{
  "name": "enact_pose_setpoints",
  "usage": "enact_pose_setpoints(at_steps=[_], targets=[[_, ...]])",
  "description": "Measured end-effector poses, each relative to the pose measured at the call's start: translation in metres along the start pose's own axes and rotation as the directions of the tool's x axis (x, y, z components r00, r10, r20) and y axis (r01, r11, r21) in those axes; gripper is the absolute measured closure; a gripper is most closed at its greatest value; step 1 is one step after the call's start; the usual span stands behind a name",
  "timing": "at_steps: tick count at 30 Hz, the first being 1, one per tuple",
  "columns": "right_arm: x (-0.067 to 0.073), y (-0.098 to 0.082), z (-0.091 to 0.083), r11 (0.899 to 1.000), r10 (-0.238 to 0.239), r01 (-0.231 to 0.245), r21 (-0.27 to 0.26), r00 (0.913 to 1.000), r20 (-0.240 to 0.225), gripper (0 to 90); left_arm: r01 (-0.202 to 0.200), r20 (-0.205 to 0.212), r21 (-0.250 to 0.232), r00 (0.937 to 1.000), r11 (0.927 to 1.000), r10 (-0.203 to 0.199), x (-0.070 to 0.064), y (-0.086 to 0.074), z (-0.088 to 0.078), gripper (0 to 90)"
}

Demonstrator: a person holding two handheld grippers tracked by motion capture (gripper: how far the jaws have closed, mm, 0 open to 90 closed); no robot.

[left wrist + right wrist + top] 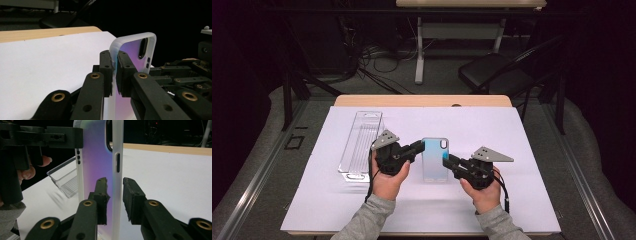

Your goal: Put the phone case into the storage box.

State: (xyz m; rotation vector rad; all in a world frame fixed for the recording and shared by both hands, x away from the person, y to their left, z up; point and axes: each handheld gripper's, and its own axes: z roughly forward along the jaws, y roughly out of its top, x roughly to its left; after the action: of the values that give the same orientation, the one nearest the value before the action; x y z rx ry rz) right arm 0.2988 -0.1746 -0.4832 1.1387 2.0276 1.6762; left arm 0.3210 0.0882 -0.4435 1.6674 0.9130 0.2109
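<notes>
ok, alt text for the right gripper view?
A translucent phone case stands upright, its right edge between the right gripper's open black fingers. The left gripper clamps its far edge; a clear plastic tray lies behind.

Your phone case (435, 160) has a frosted white rim and a back that shades from pale blue through lilac to pink, with a black camera opening; your left gripper (419, 146) and right gripper (448, 162) are matt black with brass-coloured rivets and a grey plate on top. The tray (360, 142) is clear and colourless with fine ribbing along its floor. Your sleeves (367, 220) are heather grey, the mat (492, 130) plain white, and the table (422, 101) edge light wood.
</notes>
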Motion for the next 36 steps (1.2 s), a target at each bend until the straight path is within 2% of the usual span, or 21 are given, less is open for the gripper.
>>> enact_pose_setpoints(at_steps=[12,20,28,33,36], targets=[[0.000,0.001,-0.001,1.000,0.008,-0.008,-0.018,1.0000,-0.005,62.0,0.007,-0.027,-0.021,0.9996,0.9998,-0.007,0.008,0.003,-0.004,84.2],[-0.001,0.000,-0.001,1.000,0.002,-0.002,-0.020,1.0000,0.009,58.8,0.001,-0.071,-0.056,0.9974,0.9984,-0.005,0.026,0.015,-0.018,84.2],[-0.003,0.000,0.000,1.000,-0.006,0.006,-0.016,0.9997,0.022,57.5,0.003,-0.145,-0.090,0.9893,0.9960,-0.016,0.049,0.033,-0.036,84.2],[-0.005,-0.001,0.000,1.000,-0.004,0.004,-0.020,0.9996,0.028,55.4,-0.012,-0.183,-0.106,0.9831,0.9943,-0.008,0.060,0.045,-0.046,84.2],[-0.005,-0.001,0.001,1.000,-0.011,0.012,-0.024,0.9987,0.050,53.2,-0.015,-0.203,-0.114,0.9791,0.9934,-0.009,0.067,0.053,-0.052,84.2]])
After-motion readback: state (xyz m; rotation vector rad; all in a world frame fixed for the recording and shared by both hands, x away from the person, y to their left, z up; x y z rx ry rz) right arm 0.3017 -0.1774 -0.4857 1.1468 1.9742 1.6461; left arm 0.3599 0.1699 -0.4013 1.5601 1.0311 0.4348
